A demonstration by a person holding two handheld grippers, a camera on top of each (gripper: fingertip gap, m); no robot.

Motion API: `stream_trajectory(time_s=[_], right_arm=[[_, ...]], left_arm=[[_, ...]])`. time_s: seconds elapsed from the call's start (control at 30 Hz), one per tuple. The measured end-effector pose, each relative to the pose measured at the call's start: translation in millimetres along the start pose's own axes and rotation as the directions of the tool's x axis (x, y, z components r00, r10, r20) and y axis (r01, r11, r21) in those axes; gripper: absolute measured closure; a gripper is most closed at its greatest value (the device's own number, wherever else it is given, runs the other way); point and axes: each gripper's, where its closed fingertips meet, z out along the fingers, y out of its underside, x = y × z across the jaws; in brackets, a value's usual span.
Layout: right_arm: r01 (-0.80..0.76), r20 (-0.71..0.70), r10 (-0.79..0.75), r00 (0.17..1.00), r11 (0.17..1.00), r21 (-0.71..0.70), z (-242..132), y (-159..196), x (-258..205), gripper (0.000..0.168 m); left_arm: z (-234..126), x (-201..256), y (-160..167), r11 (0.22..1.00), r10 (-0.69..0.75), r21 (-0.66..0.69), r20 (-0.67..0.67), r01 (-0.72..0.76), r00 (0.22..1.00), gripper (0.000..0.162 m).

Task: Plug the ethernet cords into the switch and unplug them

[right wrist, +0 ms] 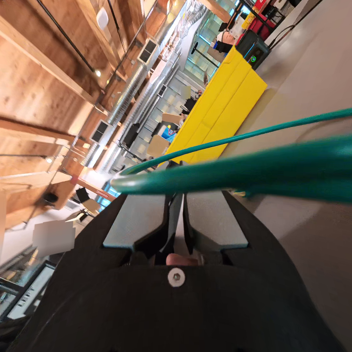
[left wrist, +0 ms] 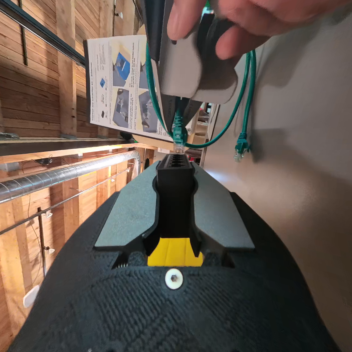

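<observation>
My left gripper is shut on the black switch, whose row of ports faces away from me. My right gripper, held by a hand, comes in from above in the left wrist view. It is shut on a green ethernet cord just behind its plug. The plug's clear tip is right at the port row; I cannot tell if it is in. In the right wrist view my right gripper has its jaws nearly together, and the blurred green cord crosses in front.
A second green cord's plug lies on the grey table, with cord loops behind it. A printed instruction sheet stands behind the grippers. A yellow pad and a black device sit farther along the table. Less than 4 cm separates the two grippers' tips.
</observation>
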Motion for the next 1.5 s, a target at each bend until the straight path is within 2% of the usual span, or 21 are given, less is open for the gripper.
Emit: stream_trajectory(time_s=[0.17,0.37,0.47,0.6,0.63,0.67,0.7,0.77,0.97,1.1,1.23,1.33,1.43,1.5], right_arm=[[-0.022,0.017,0.021,1.0,0.999,0.033,-5,-9,-2,0.167],[0.022,0.001,-0.022,1.0,0.999,-0.038,1,8,-4,0.168],[0.056,-0.003,-0.057,0.998,0.991,-0.119,4,17,-1,0.167],[0.111,-0.022,-0.124,0.992,0.946,-0.305,2,27,12,0.165],[0.124,-0.055,-0.153,0.987,0.927,-0.354,1,29,18,0.155],[0.134,-0.082,-0.183,0.98,0.902,-0.409,-1,33,23,0.134],[0.148,-0.093,-0.214,0.972,0.874,-0.462,-4,37,26,0.123],[0.188,-0.111,-0.301,0.947,0.801,-0.568,-13,44,32,0.12],[0.235,-0.161,-0.557,0.815,0.572,-0.786,-55,34,46,0.118],[0.159,-0.157,-0.668,0.727,0.387,-0.908,-85,29,58,0.118],[0.043,-0.118,-0.71,0.694,0.205,-0.978,-108,20,65,0.12],[-0.026,-0.145,-0.754,0.64,0.168,-0.986,-123,-3,66,0.122],[-0.077,-0.12,-0.735,0.667,0.092,-0.993,-141,1,60,0.119],[-0.083,-0.114,-0.735,0.668,0.079,-0.993,-148,3,62,0.119]], left_arm=[[-4,0,-8,0.999,-0.014,0.051,0.009,0.014,1.0,0.136],[1,3,6,1.0,-0.022,-0.002,-0.006,0.022,1.0,0.136],[4,9,11,0.999,-0.035,-0.029,-0.036,0.034,0.999,0.136],[5,19,15,0.998,-0.06,-0.039,-0.098,0.057,0.993,0.136],[5,19,14,0.998,-0.057,-0.037,-0.098,0.054,0.993,0.136],[5,20,14,0.998,-0.054,-0.038,-0.099,0.05,0.994,0.136],[5,21,14,0.998,-0.052,-0.037,-0.107,0.048,0.993,0.136],[5,23,15,0.998,-0.051,-0.038,-0.127,0.046,0.991,0.136],[6,30,23,0.997,-0.054,-0.058,-0.157,0.045,0.986,0.136],[5,31,20,0.998,-0.055,-0.046,-0.163,0.048,0.985,0.136],[6,32,22,0.998,-0.055,-0.051,-0.159,0.047,0.986,0.135],[5,31,24,0.996,-0.074,-0.053,-0.155,0.067,0.985,0.136],[5,31,24,0.997,-0.06,-0.056,-0.152,0.052,0.986,0.136],[5,32,23,0.998,-0.05,-0.049,-0.15,0.043,0.987,0.136]])
